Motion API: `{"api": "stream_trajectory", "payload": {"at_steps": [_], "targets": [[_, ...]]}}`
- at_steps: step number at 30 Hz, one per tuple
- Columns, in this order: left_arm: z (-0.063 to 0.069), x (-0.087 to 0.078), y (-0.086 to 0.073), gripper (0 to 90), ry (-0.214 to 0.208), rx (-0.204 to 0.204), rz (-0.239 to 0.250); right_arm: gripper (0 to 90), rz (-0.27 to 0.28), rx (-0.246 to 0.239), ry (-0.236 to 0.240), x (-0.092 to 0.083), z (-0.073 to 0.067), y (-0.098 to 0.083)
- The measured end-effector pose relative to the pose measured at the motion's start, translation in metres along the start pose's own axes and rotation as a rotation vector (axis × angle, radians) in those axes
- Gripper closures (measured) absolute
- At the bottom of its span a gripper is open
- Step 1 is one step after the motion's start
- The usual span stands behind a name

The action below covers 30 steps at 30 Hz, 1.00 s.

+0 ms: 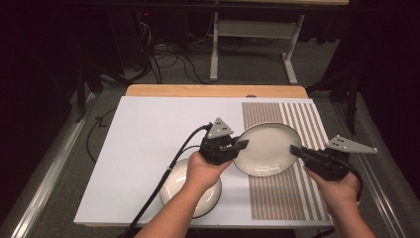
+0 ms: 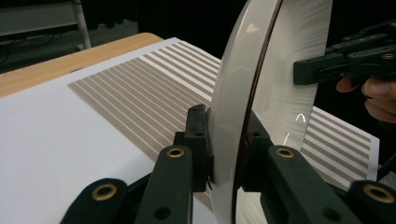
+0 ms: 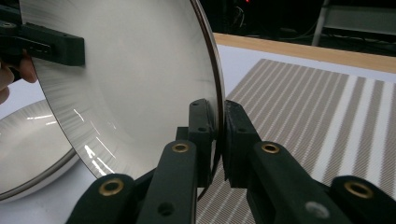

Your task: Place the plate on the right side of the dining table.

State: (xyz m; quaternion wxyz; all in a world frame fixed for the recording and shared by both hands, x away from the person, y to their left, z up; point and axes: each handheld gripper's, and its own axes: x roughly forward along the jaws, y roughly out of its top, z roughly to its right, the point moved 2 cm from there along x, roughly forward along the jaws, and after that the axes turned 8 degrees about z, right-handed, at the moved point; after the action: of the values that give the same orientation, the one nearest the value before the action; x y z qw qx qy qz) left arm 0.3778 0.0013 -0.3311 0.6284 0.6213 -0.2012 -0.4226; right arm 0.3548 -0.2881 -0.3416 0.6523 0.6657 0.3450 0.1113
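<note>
White table (image 1: 148, 148), plate (image 1: 270, 148) between both grippers

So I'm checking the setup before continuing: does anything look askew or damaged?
Nothing damaged. The raised plate is held level off the striped mat by both grippers on opposite rims; a second plate lies flat.

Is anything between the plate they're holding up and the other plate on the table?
Nothing visible. The left gripper and right gripper each clamp a rim of the raised plate. The second plate lies under the left hand, with bare white mat between.
</note>
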Motion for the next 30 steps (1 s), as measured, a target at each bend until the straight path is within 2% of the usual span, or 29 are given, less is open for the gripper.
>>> {"api": "stream_trajectory", "payload": {"at_steps": [4, 8, 21, 30], "targets": [[0.004, 0.017, 0.001, 77.7, -0.015, 0.001, -0.015, 85.5, -0.005, -0.001, -0.029, -0.009, 0.012, -0.002], [0.007, 0.027, 0.002, 77.7, -0.021, 0.003, -0.025, 85.4, -0.005, 0.002, -0.047, -0.014, 0.022, -0.004], [0.01, 0.061, 0.001, 76.4, -0.034, -0.027, -0.055, 85.5, -0.02, 0.014, -0.1, -0.023, 0.042, -0.009], [0.01, 0.085, -0.011, 75.7, -0.026, -0.066, -0.093, 85.2, -0.055, 0.034, -0.132, -0.022, 0.06, -0.021]]}}
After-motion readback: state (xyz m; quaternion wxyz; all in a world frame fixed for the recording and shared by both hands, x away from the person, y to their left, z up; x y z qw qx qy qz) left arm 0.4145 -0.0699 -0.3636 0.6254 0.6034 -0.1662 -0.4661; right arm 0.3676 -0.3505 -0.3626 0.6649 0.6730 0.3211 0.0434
